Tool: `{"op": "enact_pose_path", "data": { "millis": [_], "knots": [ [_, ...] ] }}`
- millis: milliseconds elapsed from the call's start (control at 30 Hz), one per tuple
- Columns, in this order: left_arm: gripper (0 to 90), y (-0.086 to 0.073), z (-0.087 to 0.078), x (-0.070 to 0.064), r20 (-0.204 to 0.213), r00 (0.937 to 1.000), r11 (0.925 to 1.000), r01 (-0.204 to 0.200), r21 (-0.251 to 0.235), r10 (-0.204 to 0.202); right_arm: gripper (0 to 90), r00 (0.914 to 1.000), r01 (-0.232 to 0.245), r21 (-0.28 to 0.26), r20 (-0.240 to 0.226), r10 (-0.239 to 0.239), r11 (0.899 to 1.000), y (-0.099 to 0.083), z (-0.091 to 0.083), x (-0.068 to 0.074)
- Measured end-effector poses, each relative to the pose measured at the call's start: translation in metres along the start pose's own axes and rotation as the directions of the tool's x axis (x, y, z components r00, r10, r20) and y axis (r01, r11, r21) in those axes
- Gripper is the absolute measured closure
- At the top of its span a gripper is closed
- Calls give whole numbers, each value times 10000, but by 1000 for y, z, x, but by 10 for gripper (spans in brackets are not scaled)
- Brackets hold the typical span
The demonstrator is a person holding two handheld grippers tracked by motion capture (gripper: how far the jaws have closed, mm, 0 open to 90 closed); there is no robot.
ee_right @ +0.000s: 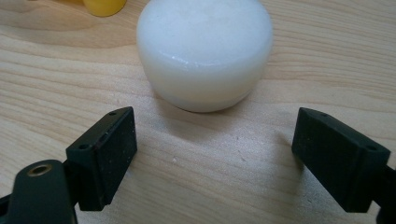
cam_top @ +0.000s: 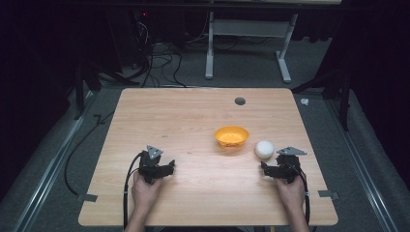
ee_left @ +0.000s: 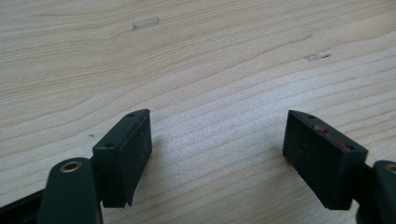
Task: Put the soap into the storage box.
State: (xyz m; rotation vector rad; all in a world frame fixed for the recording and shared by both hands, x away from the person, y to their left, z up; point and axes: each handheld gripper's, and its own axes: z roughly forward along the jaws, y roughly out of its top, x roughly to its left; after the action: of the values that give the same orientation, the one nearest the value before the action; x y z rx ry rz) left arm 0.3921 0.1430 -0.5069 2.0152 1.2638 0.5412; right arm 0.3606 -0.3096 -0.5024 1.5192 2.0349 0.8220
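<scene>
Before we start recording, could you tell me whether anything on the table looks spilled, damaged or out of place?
Nothing stands out: the orange bowl sits upright and the white round object rests beside it.

**Bright table, dark surroundings**

The wooden table (cam_top: 193, 116) is lit evenly from above, while the floor around it is left in near darkness. Soft shadows are cast beneath the white object (ee_right: 204, 51), whose top is slightly overexposed. The high view is mildly soft.

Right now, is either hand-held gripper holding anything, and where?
Nothing held. Left hand-held gripper open over bare table; right hand-held gripper open, short of the white round object.
</scene>
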Motion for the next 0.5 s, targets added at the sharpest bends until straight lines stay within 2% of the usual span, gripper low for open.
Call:
{"op": "enact_pose_path", "data": {
  "millis": [500],
  "knots": [
    [243,0,0,0,-3,10000,10000,5,-3,-5,158,10000,-17,-36,23,17,10000,0,0,1]
  ]
}}
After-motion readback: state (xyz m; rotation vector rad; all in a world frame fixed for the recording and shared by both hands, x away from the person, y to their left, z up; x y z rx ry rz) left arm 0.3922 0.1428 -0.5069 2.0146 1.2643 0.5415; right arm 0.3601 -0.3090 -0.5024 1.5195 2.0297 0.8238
